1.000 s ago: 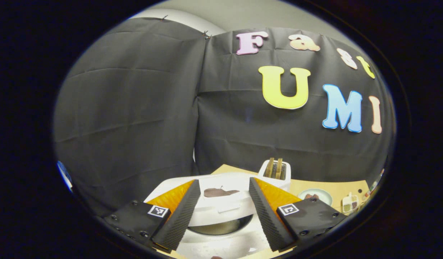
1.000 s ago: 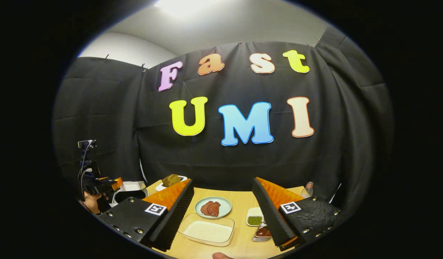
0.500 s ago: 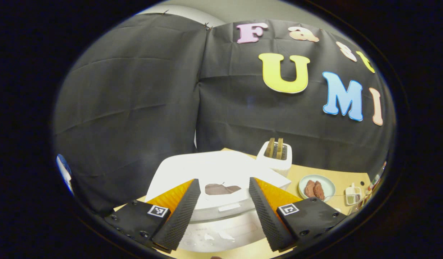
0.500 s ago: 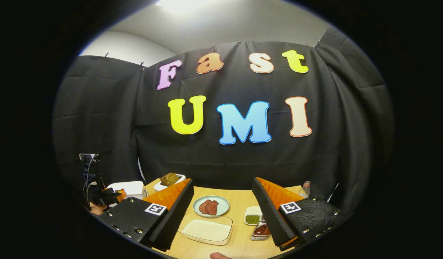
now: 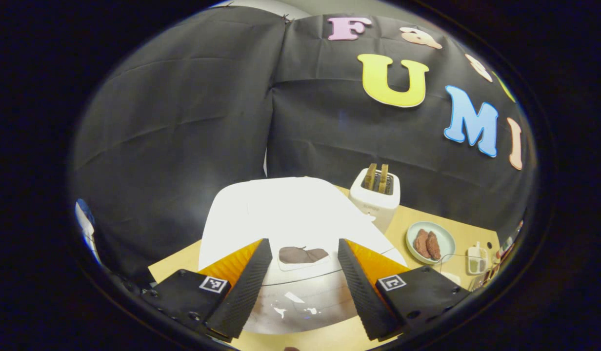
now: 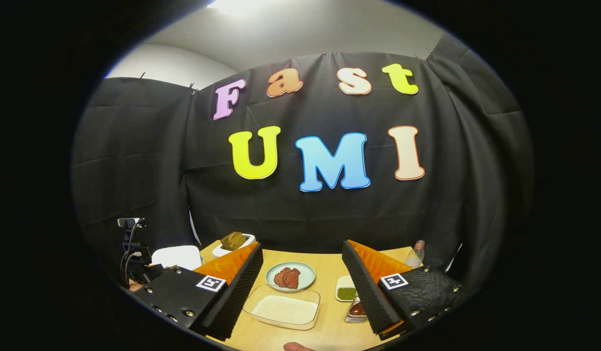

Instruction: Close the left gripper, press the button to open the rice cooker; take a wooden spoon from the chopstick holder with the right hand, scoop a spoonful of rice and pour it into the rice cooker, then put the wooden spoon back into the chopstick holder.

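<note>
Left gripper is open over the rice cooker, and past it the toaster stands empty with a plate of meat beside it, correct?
Not quite: the toaster is not empty; the left gripper view shows two slices standing in its slots. The rest holds: left gripper open over the rice cooker, plate of meat beside the toaster.

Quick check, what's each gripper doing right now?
Left gripper: open, holding nothing, fingers either side of the white rice cooker.
Right gripper: open, holding nothing, above the clear rectangular container of rice.

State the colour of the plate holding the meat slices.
Pale green plate, clearest in the right gripper view.
</note>
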Demonstrator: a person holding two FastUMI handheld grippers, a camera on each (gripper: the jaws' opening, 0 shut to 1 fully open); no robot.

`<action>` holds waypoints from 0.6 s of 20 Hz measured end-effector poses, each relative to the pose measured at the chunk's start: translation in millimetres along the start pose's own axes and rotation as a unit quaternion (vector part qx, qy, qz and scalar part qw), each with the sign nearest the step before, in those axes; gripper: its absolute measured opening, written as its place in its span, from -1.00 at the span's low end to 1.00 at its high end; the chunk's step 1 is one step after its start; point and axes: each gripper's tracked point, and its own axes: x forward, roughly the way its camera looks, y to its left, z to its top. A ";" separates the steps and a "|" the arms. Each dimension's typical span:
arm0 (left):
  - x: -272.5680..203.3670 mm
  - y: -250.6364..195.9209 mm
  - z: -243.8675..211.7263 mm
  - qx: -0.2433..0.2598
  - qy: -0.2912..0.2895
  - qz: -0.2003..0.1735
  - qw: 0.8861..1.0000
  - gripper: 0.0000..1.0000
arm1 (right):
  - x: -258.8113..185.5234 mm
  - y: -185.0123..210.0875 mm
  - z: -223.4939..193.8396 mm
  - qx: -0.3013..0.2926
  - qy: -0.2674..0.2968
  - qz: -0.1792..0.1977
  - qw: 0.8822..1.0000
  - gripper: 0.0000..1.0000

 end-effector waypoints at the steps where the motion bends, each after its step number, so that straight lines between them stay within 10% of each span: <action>1: -2.5 -2.3 12.1 -0.005 -0.006 -0.006 1.000 0.92 | -2.1 0.4 1.1 0.002 -0.002 0.001 1.000 0.99; 5: -42.0 1.0 53.3 -0.010 -0.077 -0.004 0.997 0.94 | -10.3 -3.3 1.4 0.003 -0.004 -0.003 1.000 0.99; 12: -189.6 -103.9 145.3 0.046 -0.192 -0.139 0.971 0.93 | -37.0 -21.0 19.0 0.006 -0.027 -0.044 0.999 0.98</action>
